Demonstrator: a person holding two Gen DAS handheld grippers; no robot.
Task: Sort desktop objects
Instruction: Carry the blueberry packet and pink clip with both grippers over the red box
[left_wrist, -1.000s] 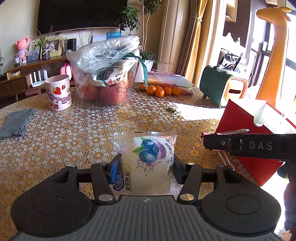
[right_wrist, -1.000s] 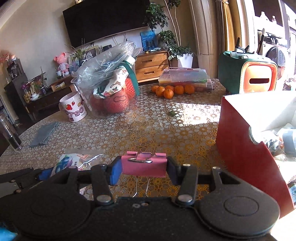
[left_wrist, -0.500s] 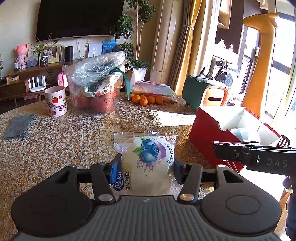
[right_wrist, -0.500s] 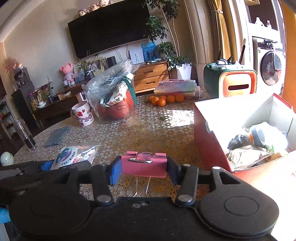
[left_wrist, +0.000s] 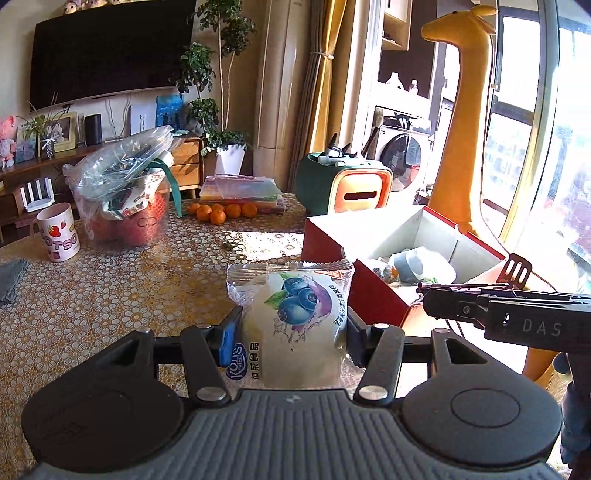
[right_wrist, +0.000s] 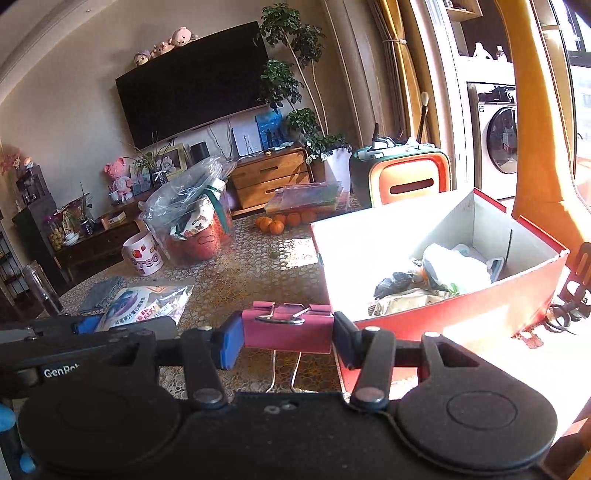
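Note:
My left gripper (left_wrist: 293, 332) is shut on a clear snack packet (left_wrist: 291, 317) printed with blueberries, held in the air above the table. My right gripper (right_wrist: 288, 330) is shut on a pink binder clip (right_wrist: 288, 328), whose wire handles hang down. A red cardboard box (right_wrist: 443, 317) with a white inside stands open just right of both grippers and holds several wrapped items (right_wrist: 436, 273). In the left wrist view the box (left_wrist: 369, 295) sits right of the packet, and the right gripper's finger (left_wrist: 517, 317) reaches in from the right. The packet (right_wrist: 144, 306) shows at the lower left of the right wrist view.
On the lace-patterned table (left_wrist: 110, 288) stand a strawberry mug (left_wrist: 57, 232), a clear tub of bagged goods (left_wrist: 125, 199), several oranges (left_wrist: 221, 212), a stack of plastic cases (left_wrist: 240, 192) and a green-and-orange organizer (left_wrist: 351, 188). A grey cloth (left_wrist: 11, 277) lies at left, a yellow giraffe (left_wrist: 465, 118) behind the box.
Both grippers have risen and moved right towards the red box with their loads. The box's open inside has come into view; it was seen side-on before.

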